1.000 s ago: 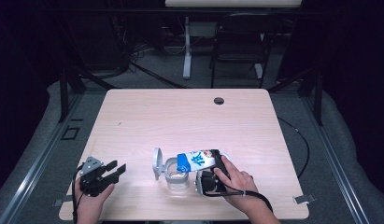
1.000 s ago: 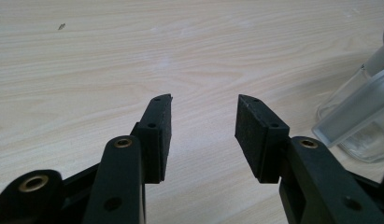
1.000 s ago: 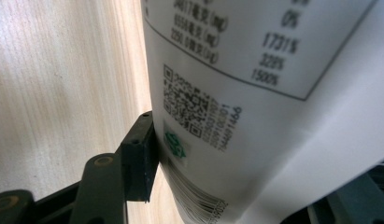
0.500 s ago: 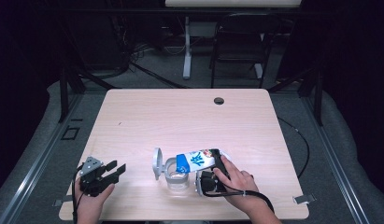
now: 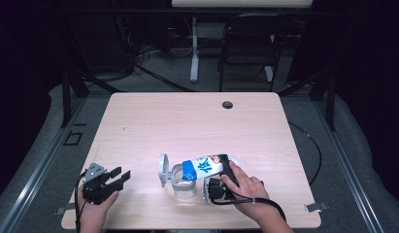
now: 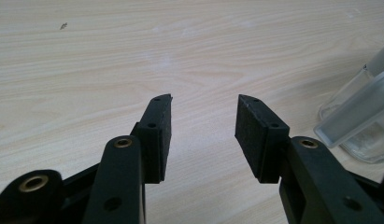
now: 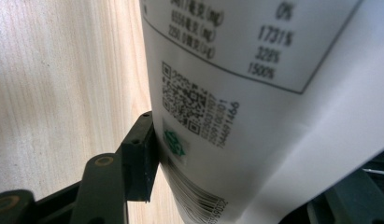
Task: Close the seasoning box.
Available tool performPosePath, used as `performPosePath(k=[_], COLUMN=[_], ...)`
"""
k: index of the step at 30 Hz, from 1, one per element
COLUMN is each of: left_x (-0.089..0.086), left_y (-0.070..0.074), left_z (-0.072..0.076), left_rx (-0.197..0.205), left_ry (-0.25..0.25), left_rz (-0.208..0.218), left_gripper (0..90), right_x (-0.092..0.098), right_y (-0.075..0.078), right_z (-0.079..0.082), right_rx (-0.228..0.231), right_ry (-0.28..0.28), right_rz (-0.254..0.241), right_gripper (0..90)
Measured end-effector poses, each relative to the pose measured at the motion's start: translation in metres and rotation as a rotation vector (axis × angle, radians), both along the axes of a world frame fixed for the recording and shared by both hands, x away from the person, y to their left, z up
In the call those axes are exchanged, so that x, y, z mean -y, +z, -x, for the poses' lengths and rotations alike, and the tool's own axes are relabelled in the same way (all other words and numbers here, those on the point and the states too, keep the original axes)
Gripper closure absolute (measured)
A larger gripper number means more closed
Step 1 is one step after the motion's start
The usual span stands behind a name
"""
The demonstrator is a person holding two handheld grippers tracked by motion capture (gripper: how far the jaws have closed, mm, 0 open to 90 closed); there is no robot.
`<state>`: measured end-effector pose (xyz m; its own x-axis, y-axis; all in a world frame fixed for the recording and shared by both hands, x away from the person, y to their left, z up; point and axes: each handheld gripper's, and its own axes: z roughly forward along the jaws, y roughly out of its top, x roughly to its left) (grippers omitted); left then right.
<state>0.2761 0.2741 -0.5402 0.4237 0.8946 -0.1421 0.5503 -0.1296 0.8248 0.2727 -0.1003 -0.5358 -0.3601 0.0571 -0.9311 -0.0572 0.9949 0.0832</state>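
Our right gripper point(image 5: 217, 180) is clamped wide on a white bag point(image 5: 207, 167) with a blue band and blue lettering, its near pad pressed flat against the printed back of the bag point(image 7: 236, 93) where we see a QR code, a barcode and a nutrition table in the right gripper view. We hold the bag tipped over toward nine o'clock, its mouth end lying across the rim of a clear glass jar point(image 5: 183, 182) that stands at about seven o'clock from the table's centre, close to our edge. The jar's hinged lid point(image 5: 163, 170) stands swung open at its nine o'clock side. What is inside the jar we cannot tell from above; in the left gripper view a pale residue seems to lie at its bottom point(image 6: 367, 140). Our left gripper point(image 5: 118, 177) rests at the table's near left corner, at nine o'clock from the jar and well apart from it, jaws spread wide with nothing between the pads point(image 6: 157, 130). Farther off, the wooden table point(image 5: 187, 121) lies bare up to a round cable hole point(image 5: 227, 104) at about one o'clock near the far edge.
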Motion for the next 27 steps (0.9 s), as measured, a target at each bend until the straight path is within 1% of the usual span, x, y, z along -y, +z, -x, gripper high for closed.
performPosePath(k=[4,5,7,8,10,11,22,25,27], left_x=[0.0003,0.0004,0.0004,0.0003,0.0003,0.0002,-0.0004,-0.0005,-0.0006], left_y=[-0.0006,-0.0007,-0.0007,-0.0007,-0.0008,-0.0008,-0.0006,-0.0007,-0.0009], left_z=[-0.0001,-0.0001,-0.0002,-0.0001,-0.0001,-0.0001,-0.0002,-0.0002,-0.0002], left_rx=[-0.001,-0.001,-0.001,0.000,-0.001,-0.001,-0.003,-0.001,-0.001], left_ry=[0.001,0.001,0.001,0.002,0.001,0.001,0.002,0.004,0.003], left_rz=[0.001,0.001,0.001,0.001,0.001,0.001,-0.001,-0.001,-0.001], left_gripper=[56.3,56.3,56.3,56.3,56.2,56.3,56.3,56.3,56.2], right_x=[0.0000,-0.0003,-0.0001,-0.0005,-0.0005,-0.0004,-0.0009,-0.0016,-0.0016], right_y=[0.0009,0.0019,0.0010,0.0023,0.0027,0.0020,0.0037,0.0056,0.0045], right_z=[0.0005,0.0011,0.0006,0.0013,0.0014,0.0010,0.0012,0.0021,0.0017], right_rx=[0.002,0.002,0.001,0.003,0.006,0.008,0.014,0.022,0.027], right_ry=[-0.003,-0.009,-0.005,-0.012,-0.011,-0.006,0.001,-0.008,0.000], right_rz=[0.011,0.022,0.011,0.027,0.032,0.026,0.034,0.056,0.050], right_gripper=[42.4,42.4,42.4,42.4,42.5,42.4,42.8,42.8,42.8])
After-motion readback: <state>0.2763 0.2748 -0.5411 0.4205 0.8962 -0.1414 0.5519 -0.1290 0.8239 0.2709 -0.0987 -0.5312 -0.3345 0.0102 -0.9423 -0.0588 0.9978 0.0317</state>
